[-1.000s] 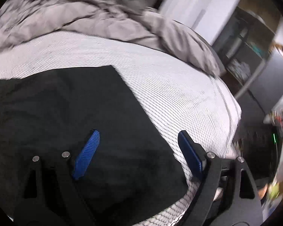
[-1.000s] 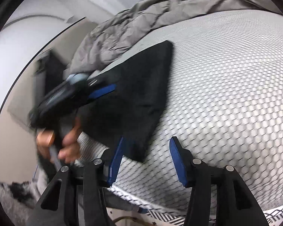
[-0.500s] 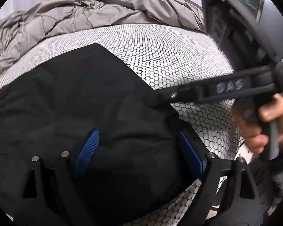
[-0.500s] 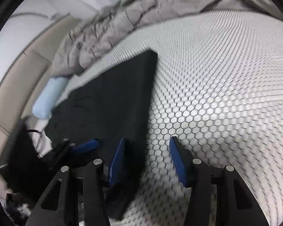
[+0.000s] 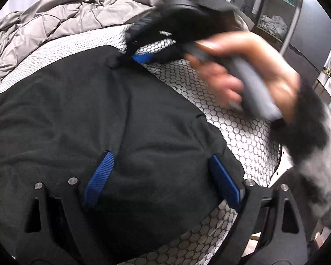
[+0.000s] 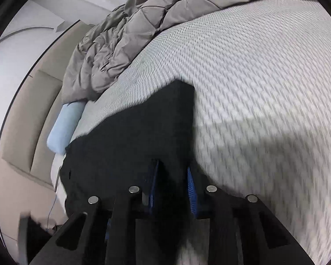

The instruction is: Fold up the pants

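The black fabric pants point(image 5: 81, 119), folded flat, lie on the white mattress cover with a grey honeycomb print point(image 5: 242, 132), filling the lower left and centre of the left wrist view; their long axis runs from the left edge of that frame toward the right, and their straight right edge slants from the upper centre down to the lower right. In the right wrist view the same pants point(image 6: 143, 137) narrow to a corner pointing toward the upper centre of the frame. The left gripper point(image 5: 163, 178) hovers over the near part of the cloth with its blue pads spread wide, nothing pinched between them. The right gripper point(image 6: 172, 185), held by a blurred hand point(image 5: 253, 72) in a fuzzy dark cuff, is narrowing its jaws, with the far corner of the pants between the blue pads; whether they already press the cloth I cannot tell. Bare mattress cover stretches open to the right of the pants in both views. A crumpled grey quilted duvet point(image 6: 125, 44) borders the top, and a pale blue bolster pillow point(image 6: 64, 128) lies at the left, just beside the pants' edge.
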Demonstrator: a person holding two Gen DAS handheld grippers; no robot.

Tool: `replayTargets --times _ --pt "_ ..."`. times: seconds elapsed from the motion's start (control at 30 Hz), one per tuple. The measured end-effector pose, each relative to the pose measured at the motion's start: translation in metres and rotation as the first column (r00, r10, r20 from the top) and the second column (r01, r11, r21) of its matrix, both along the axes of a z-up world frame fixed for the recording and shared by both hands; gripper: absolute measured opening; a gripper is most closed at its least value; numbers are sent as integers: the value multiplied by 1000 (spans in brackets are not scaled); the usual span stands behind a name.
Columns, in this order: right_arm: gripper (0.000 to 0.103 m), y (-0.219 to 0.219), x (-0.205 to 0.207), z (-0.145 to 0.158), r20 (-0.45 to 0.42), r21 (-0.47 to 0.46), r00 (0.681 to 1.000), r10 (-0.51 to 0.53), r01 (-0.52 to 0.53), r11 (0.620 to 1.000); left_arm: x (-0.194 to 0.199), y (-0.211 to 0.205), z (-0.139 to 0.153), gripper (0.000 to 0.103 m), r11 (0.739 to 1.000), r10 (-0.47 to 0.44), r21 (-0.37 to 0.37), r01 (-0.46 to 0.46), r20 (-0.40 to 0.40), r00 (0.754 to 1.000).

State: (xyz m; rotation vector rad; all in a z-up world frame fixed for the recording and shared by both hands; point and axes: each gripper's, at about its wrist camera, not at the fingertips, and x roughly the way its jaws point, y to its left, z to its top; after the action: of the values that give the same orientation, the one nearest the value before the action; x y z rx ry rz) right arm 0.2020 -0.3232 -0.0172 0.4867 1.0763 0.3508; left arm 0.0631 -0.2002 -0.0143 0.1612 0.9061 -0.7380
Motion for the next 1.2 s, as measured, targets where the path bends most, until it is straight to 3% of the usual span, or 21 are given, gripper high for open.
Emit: replayTargets --times 0.17,0.3,0.5,0.67,0.8,0.9,0.97,1.03,1.1,1.13,1.2 --pt "18 12 65 -10 11 -64 1000 -15 16 998 -3 4 1 88 1000 -3 -9 3 -7 1000" --pt "19 13 83 -5 36 -100 998 -47 50 994 -4 11 7 88 999 -20 -34 20 -15 1000" --pt "34 -4 22 12 37 -75 999 -36 39 996 6 45 30 88 984 68 -163 -74 -41 997" --pt "34 10 -33 6 26 -25 999 31 -30 999 18 74 33 88 959 217 -173 -223 -55 975" --pt "36 22 -62 1 16 -39 993 113 -113 993 22 78 20 88 965 237 -108 -241 -50 970" --pt "32 31 -58 -4 23 -47 991 135 -134 990 17 72 15 88 974 217 -57 -217 -6 976" --pt "13 35 -49 -6 30 -43 992 119 -118 992 12 67 13 88 979 200 -33 -199 22 980" --pt "12 39 -41 4 81 -91 993 91 -83 992 12 66 15 88 983 177 -52 -175 30 984" --pt "13 42 -28 14 137 -222 988 73 -41 974 15 66 15 88 982 182 -60 -180 26 983" --pt "21 43 -20 14 124 -254 990 63 -29 967 15 67 17 88 981 185 -68 -184 23 982" --pt "24 40 -17 14 86 -270 995 44 -19 963 14 76 25 88 975 196 -111 -193 17 980"
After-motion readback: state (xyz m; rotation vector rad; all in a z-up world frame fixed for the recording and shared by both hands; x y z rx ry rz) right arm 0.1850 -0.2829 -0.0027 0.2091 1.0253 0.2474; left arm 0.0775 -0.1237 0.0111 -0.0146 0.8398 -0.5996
